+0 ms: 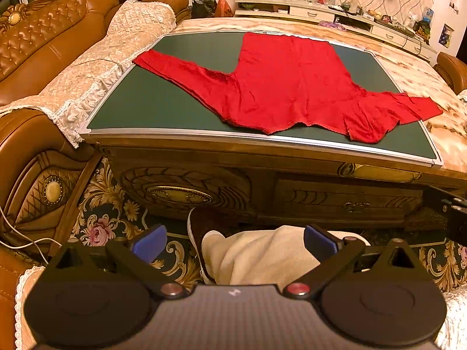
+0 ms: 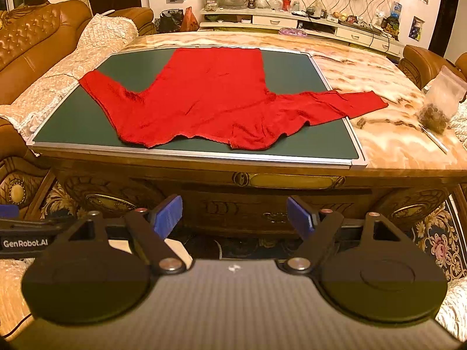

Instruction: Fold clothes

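Observation:
A red long-sleeved top [image 1: 286, 87] [image 2: 210, 96] lies spread flat on a dark green mat [image 1: 146, 102] [image 2: 87, 122], neckline toward me, both sleeves stretched out sideways. Its right sleeve end reaches past the mat onto the marble tabletop [image 2: 379, 67]. My left gripper [image 1: 230, 243] hangs open, low in front of the table over a person's knee in cream cloth, well short of the top. My right gripper [image 2: 233, 217] is open too, with nothing between its blue pads [image 2: 167, 215], level with the table's carved front.
The wooden table front [image 2: 262, 204] with a drawer faces me. A leather sofa with a lace cover [image 1: 87, 67] borders the left. A clear bag of dark pieces [image 2: 437, 105] and a thin stick lie on the marble at right. A patterned carpet [image 1: 111, 218] covers the floor.

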`<control>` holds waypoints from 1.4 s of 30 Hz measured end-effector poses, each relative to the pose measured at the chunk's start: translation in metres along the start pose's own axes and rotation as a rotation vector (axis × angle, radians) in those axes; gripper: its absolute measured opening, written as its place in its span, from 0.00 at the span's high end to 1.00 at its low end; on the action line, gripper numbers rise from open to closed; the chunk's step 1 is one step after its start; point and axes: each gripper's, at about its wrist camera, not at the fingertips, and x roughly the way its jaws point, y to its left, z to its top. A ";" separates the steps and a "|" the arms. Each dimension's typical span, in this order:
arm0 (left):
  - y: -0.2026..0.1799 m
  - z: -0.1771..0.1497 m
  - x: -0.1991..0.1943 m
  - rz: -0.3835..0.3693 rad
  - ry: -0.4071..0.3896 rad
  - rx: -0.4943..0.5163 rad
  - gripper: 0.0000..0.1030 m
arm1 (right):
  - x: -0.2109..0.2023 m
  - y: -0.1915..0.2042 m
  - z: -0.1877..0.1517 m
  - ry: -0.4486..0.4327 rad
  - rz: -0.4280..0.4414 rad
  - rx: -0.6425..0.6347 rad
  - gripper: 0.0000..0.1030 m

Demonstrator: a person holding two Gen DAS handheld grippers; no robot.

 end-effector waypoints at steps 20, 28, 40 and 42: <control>-0.004 0.018 0.004 -0.008 -0.004 0.001 0.00 | 0.007 0.000 0.014 0.011 0.007 0.006 0.16; -0.006 0.020 0.005 -0.009 -0.003 0.006 0.00 | 0.009 0.000 0.016 0.011 0.009 0.003 0.16; -0.005 0.027 0.014 -0.008 0.039 0.006 0.00 | 0.020 0.001 0.020 0.028 0.005 0.005 0.16; -0.005 0.029 0.015 -0.009 0.040 0.004 0.00 | 0.021 0.002 0.021 0.029 0.006 0.001 0.16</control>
